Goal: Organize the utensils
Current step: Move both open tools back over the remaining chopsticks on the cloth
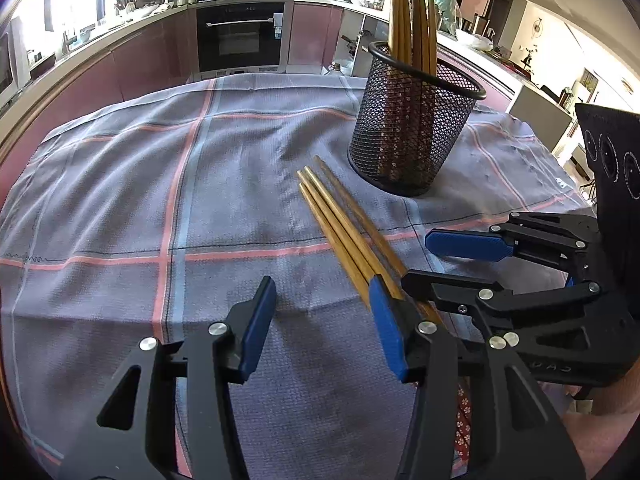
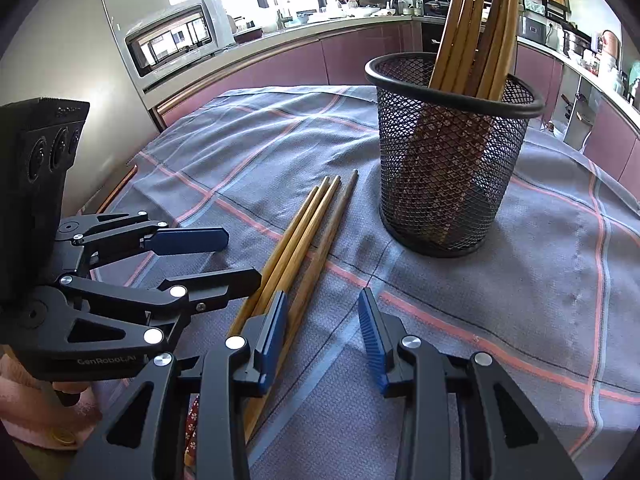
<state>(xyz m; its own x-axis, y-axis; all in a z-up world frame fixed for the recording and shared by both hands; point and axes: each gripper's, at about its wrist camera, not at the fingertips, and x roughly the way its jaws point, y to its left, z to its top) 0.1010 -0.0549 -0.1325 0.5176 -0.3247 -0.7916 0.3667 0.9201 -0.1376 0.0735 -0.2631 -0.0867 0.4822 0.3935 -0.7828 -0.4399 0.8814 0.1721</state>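
- Wooden chopsticks (image 1: pixel 344 232) lie loose on the checked cloth (image 1: pixel 120 208) that covers the counter, four of them side by side, between my two tools and a little in front of them.
- Their long axis runs away from me toward the black mesh holder (image 1: pixel 412 128); the thin tips stop just beside its base, not touching it, and the thick ends come back under my tools.
- More chopsticks (image 1: pixel 412 12) stand already in this holder, leaning on its rim, so I judge the four on the cloth are what remains.
- My left tool (image 1: pixel 324 316) is released, with nothing between its pads; the bundle passes just outside its right finger (image 1: pixel 386 324), so from this tool the chopsticks lie to the right.
- My right tool (image 2: pixel 324 336) is released too. Its left finger (image 2: pixel 272 336) stands over the bundle, and one chopstick seems to run into the gap between the jaws, but the pads do not press on it.
- From the right tool the chopsticks lie to the left, so both tools are nearly equally near; I judge the right one slightly better placed.
- For the coming move the jaws must close across the sticks, not along them.
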